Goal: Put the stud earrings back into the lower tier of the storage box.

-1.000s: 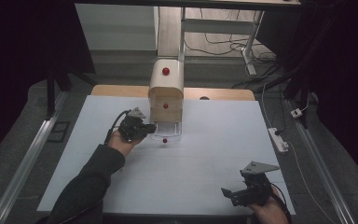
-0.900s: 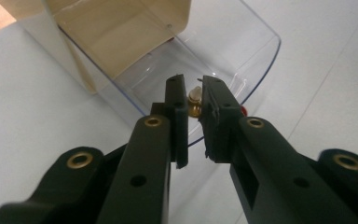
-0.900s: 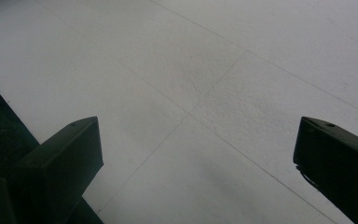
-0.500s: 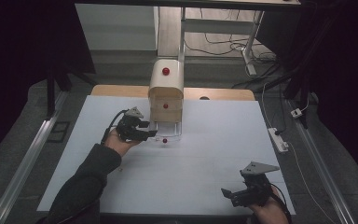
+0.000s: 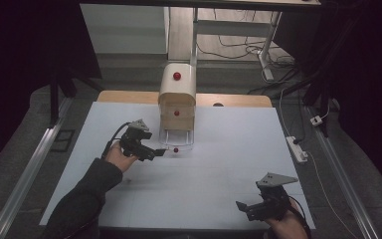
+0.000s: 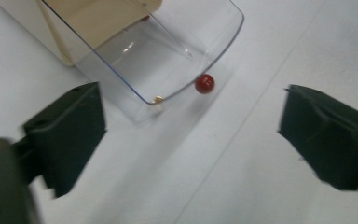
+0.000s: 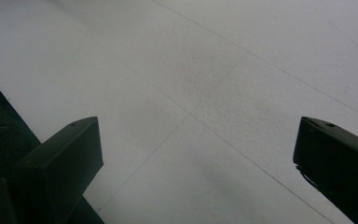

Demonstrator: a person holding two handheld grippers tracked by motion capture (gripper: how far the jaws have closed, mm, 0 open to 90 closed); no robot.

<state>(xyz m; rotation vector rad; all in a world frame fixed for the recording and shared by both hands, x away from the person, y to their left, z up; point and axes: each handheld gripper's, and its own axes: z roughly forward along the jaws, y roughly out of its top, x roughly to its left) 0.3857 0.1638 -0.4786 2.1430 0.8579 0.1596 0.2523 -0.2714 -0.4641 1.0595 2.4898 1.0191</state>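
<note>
A small beige cabinet (image 5: 177,94) with red knobs stands at the back middle of the white table. Its clear bottom drawer (image 5: 176,138) (image 6: 158,60) is pulled out, and its red knob (image 5: 175,149) (image 6: 204,83) faces me. My left gripper (image 5: 158,152) (image 6: 191,126) is open, just left of the knob, jaws pointing at it with a small gap. Far from the cabinet, my right gripper (image 5: 243,210) (image 7: 196,154) rests open at the table's front right with bare white surface between its jaws.
A white power strip (image 5: 297,149) lies just off the table's right edge. A wooden board (image 5: 124,97) runs behind the cabinet. The table's front edge (image 7: 0,121) drops off close beside the right gripper. A metal rail (image 5: 35,164) runs along the left.
My left gripper has shifted slightly toward me and turned its jaws toward the drawer knob. The drawer and the right gripper have stayed where they were.
</note>
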